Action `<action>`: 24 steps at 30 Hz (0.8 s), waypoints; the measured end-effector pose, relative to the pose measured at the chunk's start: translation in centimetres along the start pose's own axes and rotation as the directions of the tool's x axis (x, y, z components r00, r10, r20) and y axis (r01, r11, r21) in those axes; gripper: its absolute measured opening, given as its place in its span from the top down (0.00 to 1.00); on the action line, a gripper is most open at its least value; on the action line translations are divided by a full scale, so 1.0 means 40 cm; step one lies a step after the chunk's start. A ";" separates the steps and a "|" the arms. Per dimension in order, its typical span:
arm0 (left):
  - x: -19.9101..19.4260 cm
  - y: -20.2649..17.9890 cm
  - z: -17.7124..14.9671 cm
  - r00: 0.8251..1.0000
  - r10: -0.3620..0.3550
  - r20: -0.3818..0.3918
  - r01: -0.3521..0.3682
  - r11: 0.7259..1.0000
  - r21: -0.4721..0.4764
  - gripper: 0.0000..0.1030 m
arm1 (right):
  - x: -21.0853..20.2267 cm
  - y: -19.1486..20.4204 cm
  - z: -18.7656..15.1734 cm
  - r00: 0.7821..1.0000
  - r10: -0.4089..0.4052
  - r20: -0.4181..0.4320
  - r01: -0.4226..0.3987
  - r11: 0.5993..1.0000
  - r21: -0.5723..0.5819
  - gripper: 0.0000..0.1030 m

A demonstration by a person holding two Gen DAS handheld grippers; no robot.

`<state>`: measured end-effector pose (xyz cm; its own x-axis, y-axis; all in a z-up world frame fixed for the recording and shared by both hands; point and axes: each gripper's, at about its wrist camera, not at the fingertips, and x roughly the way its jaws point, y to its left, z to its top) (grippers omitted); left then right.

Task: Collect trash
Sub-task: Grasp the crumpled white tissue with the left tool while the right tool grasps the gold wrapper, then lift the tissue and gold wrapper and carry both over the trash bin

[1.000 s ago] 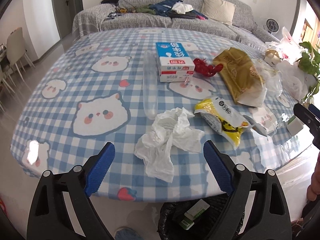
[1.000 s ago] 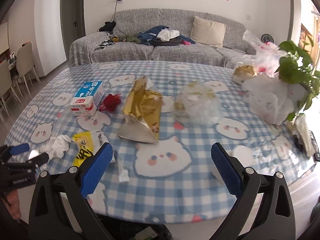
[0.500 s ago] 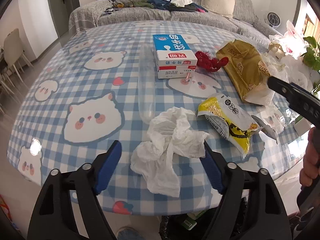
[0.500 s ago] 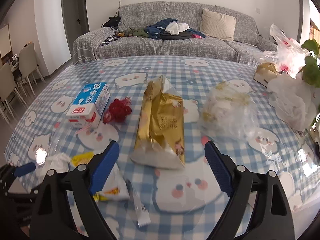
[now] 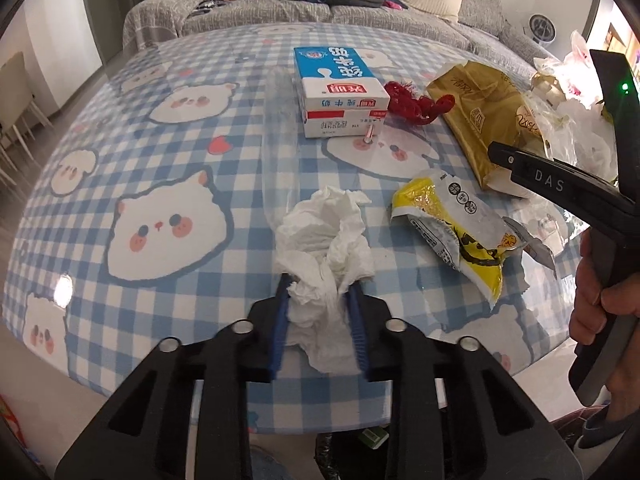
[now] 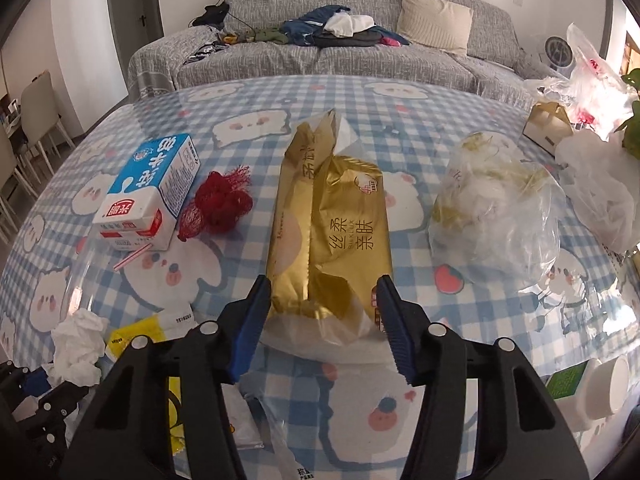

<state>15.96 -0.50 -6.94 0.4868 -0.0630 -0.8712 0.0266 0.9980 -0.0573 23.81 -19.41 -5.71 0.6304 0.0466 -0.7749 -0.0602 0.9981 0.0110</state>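
White tissue point(image 5: 324, 248) between closing left gripper point(image 5: 318, 286), near table edge point(image 5: 320, 420).

Black arm of right gripper point(image 5: 560, 184), seen from left wrist view, is showing white letters "DAS". Gold wrapper point(image 6: 332, 236) is displaying Chinese characters "丝柔亲肤" with small Latin line "SILK LUX" between columns. Blue-and-white milk carton point(image 5: 340, 92) is carrying large white Chinese characters on blue top, appearing upside down, and red label with white characters on end face. Yellow snack packet point(image 5: 452, 220) is bearing print too small to read.
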 end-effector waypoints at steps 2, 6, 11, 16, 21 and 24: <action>-0.001 0.001 -0.002 1.000 -0.003 0.001 0.003 1.000 -0.005 0.83 | -0.001 0.002 -0.002 1.000 0.001 0.003 -0.001 1.000 -0.002 0.49; -0.005 -0.003 -0.005 1.000 -0.011 0.006 0.011 1.000 -0.003 0.89 | -0.003 0.000 -0.003 1.000 0.006 0.003 -0.006 1.000 -0.004 0.55; -0.011 -0.007 -0.003 1.000 -0.019 0.016 0.019 1.000 0.002 0.91 | -0.005 0.002 -0.006 1.000 0.006 0.001 -0.006 1.000 -0.024 0.73; -0.016 -0.008 -0.003 1.000 -0.013 0.022 0.013 1.000 0.004 0.91 | -0.012 -0.002 -0.010 1.000 0.013 0.011 -0.013 0.999 -0.037 0.77; -0.029 -0.007 -0.002 0.999 -0.013 0.035 0.013 1.000 0.000 0.91 | -0.031 -0.008 -0.008 0.999 0.020 0.035 -0.019 0.999 -0.032 0.77; -0.038 -0.007 -0.004 0.999 -0.009 0.044 0.009 1.000 0.002 0.91 | -0.041 -0.006 -0.008 0.999 0.023 0.043 -0.022 0.999 -0.034 0.77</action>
<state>15.07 -0.70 -5.70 0.5246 -0.0713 -0.8484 0.0323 0.9974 -0.0639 22.54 -19.74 -4.63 0.6616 0.0716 -0.7464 -0.1005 0.9949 0.0063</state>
